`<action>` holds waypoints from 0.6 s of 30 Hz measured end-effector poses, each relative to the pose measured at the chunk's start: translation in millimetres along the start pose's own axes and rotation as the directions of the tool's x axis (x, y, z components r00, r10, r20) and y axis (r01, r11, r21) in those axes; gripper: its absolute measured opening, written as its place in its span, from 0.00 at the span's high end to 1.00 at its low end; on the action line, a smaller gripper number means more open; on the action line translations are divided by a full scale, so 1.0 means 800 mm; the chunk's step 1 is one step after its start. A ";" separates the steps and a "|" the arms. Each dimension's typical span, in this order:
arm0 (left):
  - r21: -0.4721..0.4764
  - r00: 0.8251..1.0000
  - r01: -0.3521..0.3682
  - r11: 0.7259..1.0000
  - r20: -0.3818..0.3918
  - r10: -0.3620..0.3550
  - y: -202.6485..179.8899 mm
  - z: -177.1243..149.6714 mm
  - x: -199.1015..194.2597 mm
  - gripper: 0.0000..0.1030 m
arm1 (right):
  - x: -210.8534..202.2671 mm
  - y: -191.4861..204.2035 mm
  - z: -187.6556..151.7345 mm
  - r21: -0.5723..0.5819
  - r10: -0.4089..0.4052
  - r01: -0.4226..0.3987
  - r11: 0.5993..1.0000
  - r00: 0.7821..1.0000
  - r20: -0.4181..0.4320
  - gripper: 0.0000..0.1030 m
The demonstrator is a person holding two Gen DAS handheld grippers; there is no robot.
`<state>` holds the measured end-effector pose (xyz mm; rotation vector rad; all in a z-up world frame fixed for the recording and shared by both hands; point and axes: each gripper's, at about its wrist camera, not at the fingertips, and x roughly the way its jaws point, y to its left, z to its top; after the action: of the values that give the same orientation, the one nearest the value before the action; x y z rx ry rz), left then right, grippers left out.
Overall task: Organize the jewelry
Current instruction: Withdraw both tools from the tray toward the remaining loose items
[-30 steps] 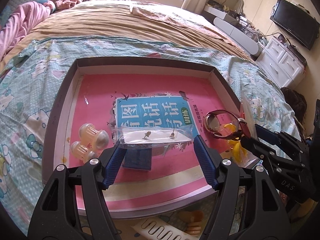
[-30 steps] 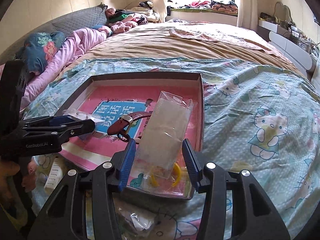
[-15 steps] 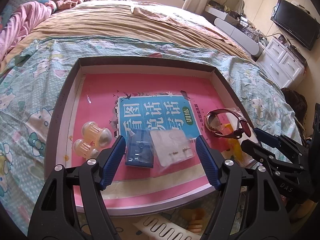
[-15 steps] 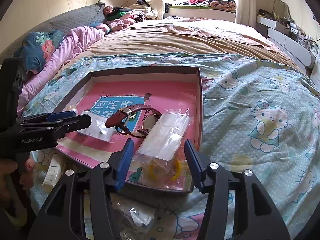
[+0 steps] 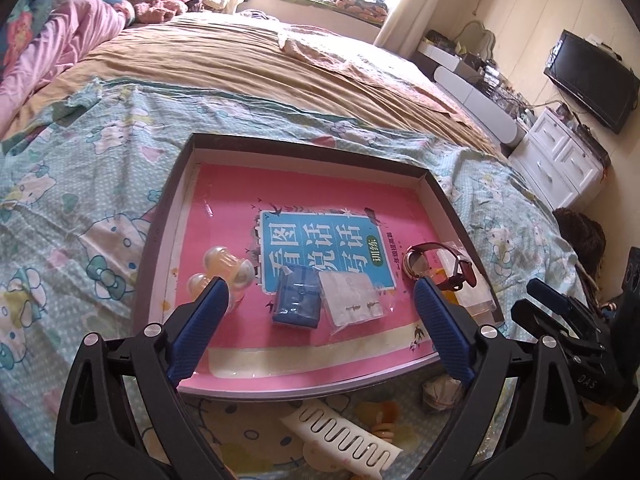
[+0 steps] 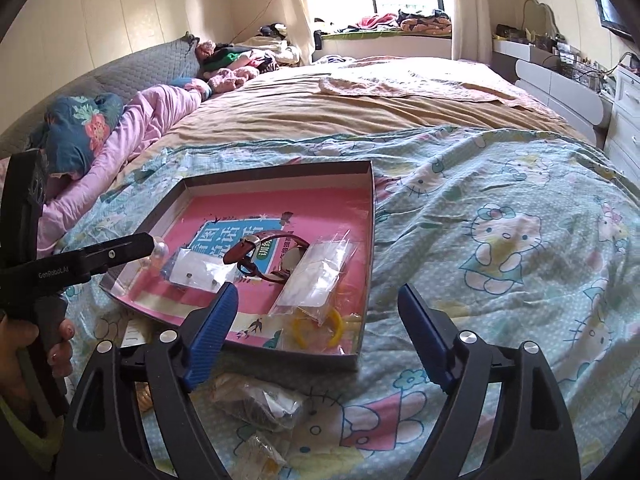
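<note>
A shallow tray [image 5: 162, 216] lies on the bed [image 6: 500, 216], lined with a pink book [image 5: 320, 192] that gives the small jewelry a flat floor to sit on. The left gripper [image 5: 320, 316] hangs above the tray's near edge with its jaws spread wide and nothing between them; below it a blue box [image 5: 298, 300] and a clear bag of earrings [image 5: 354, 302] lie side by side, touching, probably grouped as the small packaged pieces. Two pearl-like balls [image 5: 224, 268] sit near the left wall, and a red-strapped watch [image 5: 438, 266] rests toward the right wall. The right gripper [image 6: 316, 322] is also spread and empty, above the tray's near right corner, where a long clear bag [image 6: 316, 276] lies over a yellow ring [image 6: 316, 326], partly hiding it. Outside the tray, on the bedcover, a white slotted piece [image 5: 344, 434] and crumpled bags [image 6: 260, 404] appear to be waiting; their contents are too creased to make out. The earrings show only as tiny specks, and the left fingers cover part of one ball.
</note>
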<state>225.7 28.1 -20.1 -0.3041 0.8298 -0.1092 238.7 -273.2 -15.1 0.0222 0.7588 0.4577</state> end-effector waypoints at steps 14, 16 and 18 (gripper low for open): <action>-0.063 0.995 -0.025 0.998 0.098 0.031 0.019 0.000 -0.061 0.09 | -0.043 0.003 0.002 -0.006 -0.006 0.007 1.000 0.998 0.056 0.19; -0.068 0.993 -0.024 0.997 0.114 0.032 0.018 -0.001 -0.070 0.09 | -0.050 0.003 0.002 -0.007 -0.003 0.004 1.000 0.998 0.064 0.19; -0.068 0.991 -0.028 0.997 0.126 0.036 0.017 -0.004 -0.080 0.09 | -0.055 0.004 0.002 -0.009 0.000 0.001 1.000 0.998 0.069 0.19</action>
<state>180.5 53.7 19.1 -0.3560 0.7120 -0.0320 210.2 -288.1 15.7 0.0295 0.6893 0.4574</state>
